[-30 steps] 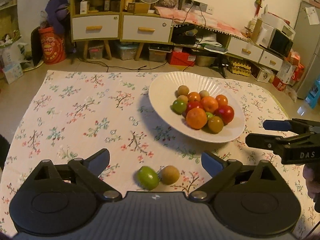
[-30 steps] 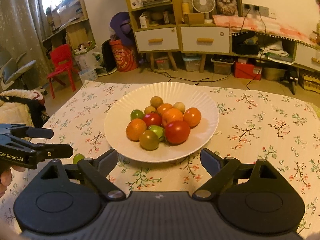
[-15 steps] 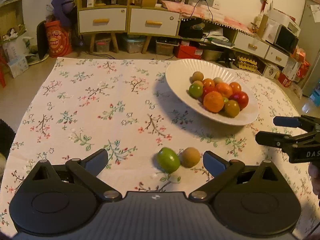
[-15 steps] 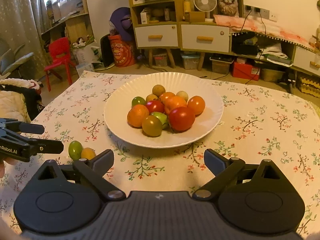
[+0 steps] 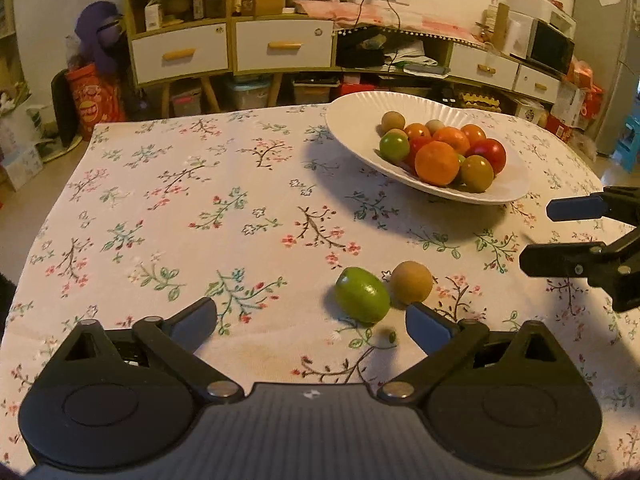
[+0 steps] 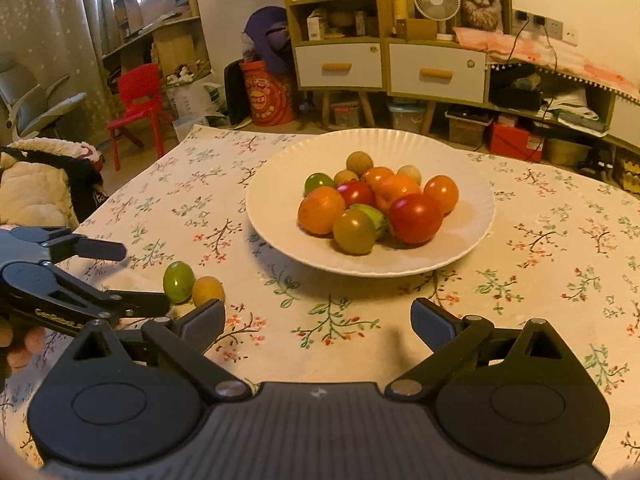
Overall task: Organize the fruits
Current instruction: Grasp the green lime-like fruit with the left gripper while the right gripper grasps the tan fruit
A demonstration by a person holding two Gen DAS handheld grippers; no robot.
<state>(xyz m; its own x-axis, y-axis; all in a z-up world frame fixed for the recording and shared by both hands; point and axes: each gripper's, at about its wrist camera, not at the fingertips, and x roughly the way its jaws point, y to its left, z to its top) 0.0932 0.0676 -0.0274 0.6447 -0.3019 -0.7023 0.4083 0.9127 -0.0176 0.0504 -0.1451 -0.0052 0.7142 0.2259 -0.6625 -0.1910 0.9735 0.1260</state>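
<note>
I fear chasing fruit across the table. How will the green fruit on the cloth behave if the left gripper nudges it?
The green fruit is smooth and oval, so it probably rolls easily. It touches the brown fruit, which would likely get pushed too. The open left gripper looks wide enough to straddle it.

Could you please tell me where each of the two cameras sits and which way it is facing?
Left wrist: on the left gripper, looking along its open fingers at the green fruit and brown fruit; the right gripper shows at the right edge.
Right wrist: on the right gripper, facing the plate; the left gripper shows at left.
Shared: plate, both loose fruits, tablecloth.
</note>
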